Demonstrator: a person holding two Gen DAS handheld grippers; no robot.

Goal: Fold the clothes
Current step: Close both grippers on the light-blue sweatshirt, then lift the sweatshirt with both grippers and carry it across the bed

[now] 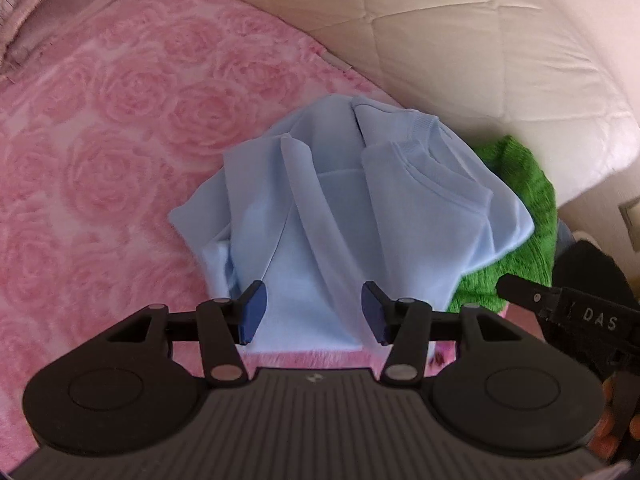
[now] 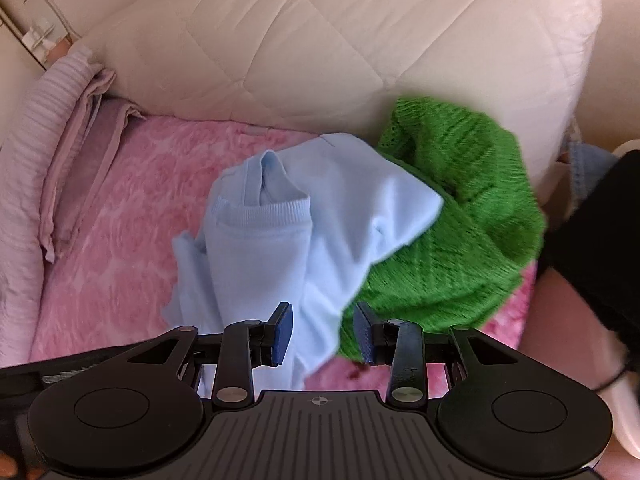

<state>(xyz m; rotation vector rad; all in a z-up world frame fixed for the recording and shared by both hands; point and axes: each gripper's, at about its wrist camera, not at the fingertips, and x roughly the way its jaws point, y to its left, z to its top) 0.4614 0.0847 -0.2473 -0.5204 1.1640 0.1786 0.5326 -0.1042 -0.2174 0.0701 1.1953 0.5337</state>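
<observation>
A light blue sweatshirt [image 1: 340,216] lies crumpled on the pink rose blanket [image 1: 120,128], its ribbed collar toward the far right. Part of it rests on a green knitted sweater [image 1: 520,216]. My left gripper [image 1: 314,312] is open just above the sweatshirt's near hem, nothing between its blue pads. In the right wrist view the same blue sweatshirt [image 2: 304,232] drapes over the green sweater [image 2: 460,232]. My right gripper [image 2: 322,334] is open over the sweatshirt's near edge, where it meets the green knit. The right gripper's body [image 1: 580,316] shows at the left view's right edge.
A cream quilted duvet [image 2: 320,40] is bunched behind the clothes. Folded mauve bedding [image 2: 72,152] lies along the far left of the pink blanket [image 2: 120,220]. A person's black sleeve [image 2: 592,240] and denim [image 2: 584,164] are at the right.
</observation>
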